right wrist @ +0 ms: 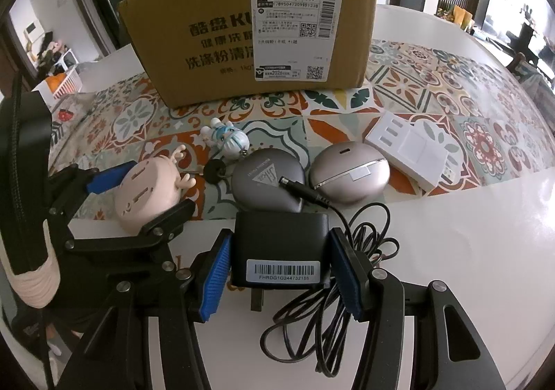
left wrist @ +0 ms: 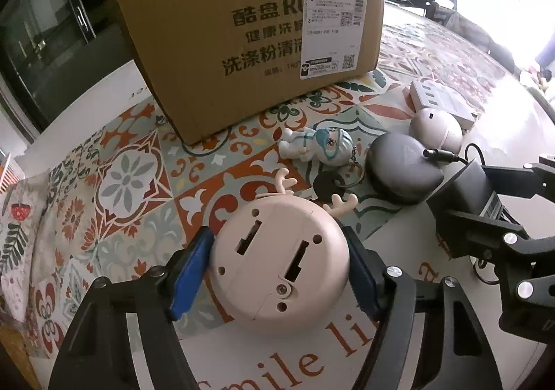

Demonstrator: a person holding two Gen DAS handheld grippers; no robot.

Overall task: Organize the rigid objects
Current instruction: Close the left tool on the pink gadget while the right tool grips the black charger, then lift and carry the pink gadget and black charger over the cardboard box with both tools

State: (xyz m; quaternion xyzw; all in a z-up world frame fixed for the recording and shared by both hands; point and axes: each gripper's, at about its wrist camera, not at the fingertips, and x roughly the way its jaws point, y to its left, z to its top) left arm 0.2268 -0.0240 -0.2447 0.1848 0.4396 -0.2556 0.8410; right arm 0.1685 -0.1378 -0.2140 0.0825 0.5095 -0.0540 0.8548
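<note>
pink antlered gadget (left wrist: 279,260) lies slotted-back up between blue fingers (left wrist: 190,274).

Clearly a home: patterned tablecloth (right wrist: 451,85) on a dining table, glass-fronted cabinet (left wrist: 41,36) far left, laundry-powder carton (right wrist: 249,29).

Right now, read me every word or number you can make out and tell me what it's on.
"340 C403-01 011", "A9": shipping label on cardboard box.
"2026": lower sticker, same label.
"FHRDG1G244732155": barcode sticker on black power adapter.
"Smile": white table mat.
Box's Chinese print is part-hidden; the label's small print is too small.
</note>
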